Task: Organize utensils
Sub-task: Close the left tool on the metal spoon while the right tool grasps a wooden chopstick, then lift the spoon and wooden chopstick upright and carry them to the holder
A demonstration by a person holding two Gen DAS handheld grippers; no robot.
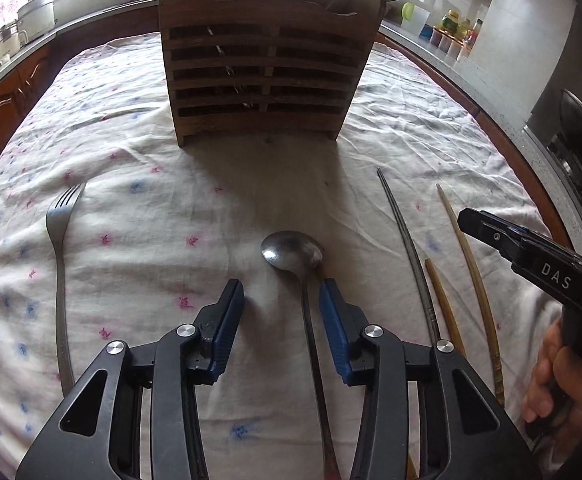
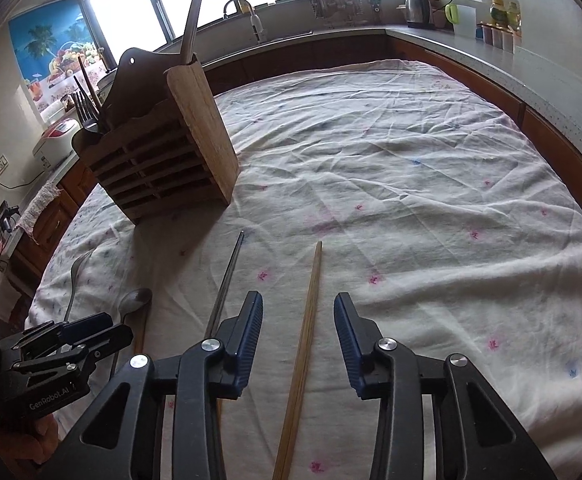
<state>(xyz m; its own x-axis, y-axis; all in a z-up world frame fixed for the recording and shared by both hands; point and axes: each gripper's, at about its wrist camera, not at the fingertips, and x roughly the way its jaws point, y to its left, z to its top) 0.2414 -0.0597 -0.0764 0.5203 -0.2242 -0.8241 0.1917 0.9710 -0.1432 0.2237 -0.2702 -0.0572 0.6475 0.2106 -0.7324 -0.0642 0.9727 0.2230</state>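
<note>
The left gripper (image 1: pixel 281 300) sits nearest the lens, its blue ribbed fingers spread apart and holding nothing. A steel spoon (image 1: pixel 293 254) lies on the wrinkled floral tablecloth (image 1: pixel 151 240); its handle runs back between the fingers, close to the right one, and its bowl lies just ahead of the tips. A steel fork (image 1: pixel 61 248) lies well to the left. To the right lie a thin metal chopstick (image 1: pixel 405 244) and two wooden chopsticks (image 1: pixel 469 264). A slatted wooden utensil holder (image 1: pixel 265 64) stands upright ahead, with utensils already in its compartments.

In the right wrist view, the right gripper (image 2: pixel 298 340) is likewise spread and empty. One wooden chopstick (image 2: pixel 305 344) runs lengthwise between its fingers; contact cannot be determined. The metal chopstick lies just outside the left finger.
</note>
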